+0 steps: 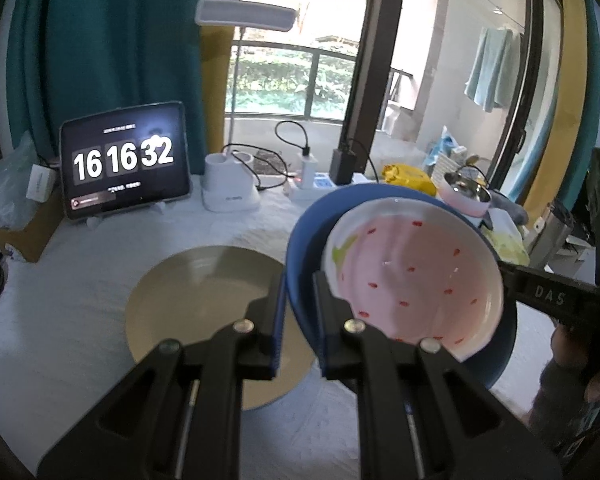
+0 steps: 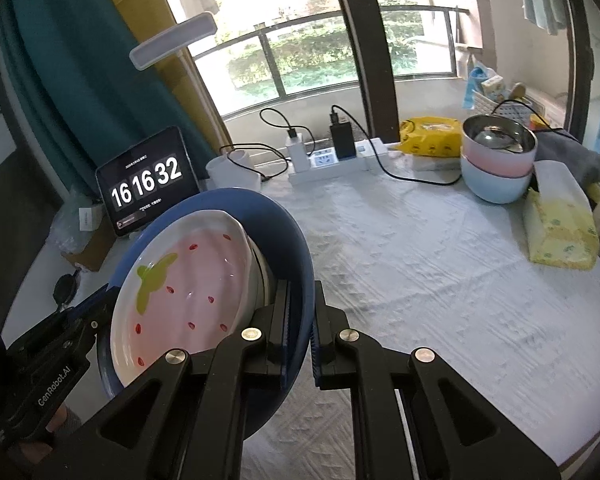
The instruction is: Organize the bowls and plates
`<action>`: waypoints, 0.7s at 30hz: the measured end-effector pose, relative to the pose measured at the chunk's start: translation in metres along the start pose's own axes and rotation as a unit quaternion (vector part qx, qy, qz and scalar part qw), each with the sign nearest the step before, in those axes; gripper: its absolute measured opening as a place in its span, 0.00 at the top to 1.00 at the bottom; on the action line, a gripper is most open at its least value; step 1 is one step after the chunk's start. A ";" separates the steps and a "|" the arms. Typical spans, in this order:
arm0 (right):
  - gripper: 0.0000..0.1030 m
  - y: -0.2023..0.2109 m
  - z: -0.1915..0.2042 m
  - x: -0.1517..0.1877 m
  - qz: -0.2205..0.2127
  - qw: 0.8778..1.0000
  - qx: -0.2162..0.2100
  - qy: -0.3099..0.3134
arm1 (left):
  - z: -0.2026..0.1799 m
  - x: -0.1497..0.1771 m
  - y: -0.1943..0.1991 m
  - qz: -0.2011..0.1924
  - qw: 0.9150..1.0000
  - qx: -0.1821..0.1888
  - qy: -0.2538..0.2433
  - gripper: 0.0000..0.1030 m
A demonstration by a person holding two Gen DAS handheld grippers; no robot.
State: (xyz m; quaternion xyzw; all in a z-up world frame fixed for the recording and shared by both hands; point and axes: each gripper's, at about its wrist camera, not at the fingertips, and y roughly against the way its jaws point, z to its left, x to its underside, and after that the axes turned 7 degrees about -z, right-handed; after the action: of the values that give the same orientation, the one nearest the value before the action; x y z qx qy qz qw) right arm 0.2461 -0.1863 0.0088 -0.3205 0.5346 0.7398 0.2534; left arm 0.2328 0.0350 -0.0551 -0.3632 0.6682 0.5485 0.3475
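Both tongs clamping one blue bowl, lifted and tilting, over the table.

Left gripper (image 1: 298, 322) is pinching the blue bowl (image 1: 300, 248) by its near-left rim, one finger inside, one outside; right gripper (image 2: 300, 338) is biting the opposite rim the same way; strawberry dish (image 1: 416, 276) is riding loose inside, leaning toward the right tongs' side; tan plate (image 1: 204, 300) is lying flat on the white cloth (image 2: 420, 280), just ahead-left of the left tongs and partly under the bowl; stacked pastel bowls (image 2: 498, 164) are sitting well ahead-right of the right tongs; left hand is nearer the plate, so judging the set-down is going leftward; slipping dish is the risk.
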 end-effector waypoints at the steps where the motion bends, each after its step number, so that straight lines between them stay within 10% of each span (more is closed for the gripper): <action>1: 0.91 -0.002 0.002 0.000 0.001 1.000 -0.001 0.000 | 0.003 -0.001 0.000 0.000 1.000 -0.002 0.002 0.89; 21: 0.90 -0.058 0.057 -0.014 0.026 0.999 -0.024 0.026 | 0.064 -0.008 -0.018 0.003 0.999 -0.040 0.036 0.89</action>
State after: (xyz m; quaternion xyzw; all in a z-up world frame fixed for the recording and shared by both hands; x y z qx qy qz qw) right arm 0.2854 -0.1155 -0.0046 -0.3313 0.5312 0.7504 0.2121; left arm 0.2568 0.0967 -0.0674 -0.3946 0.6587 0.5624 0.3068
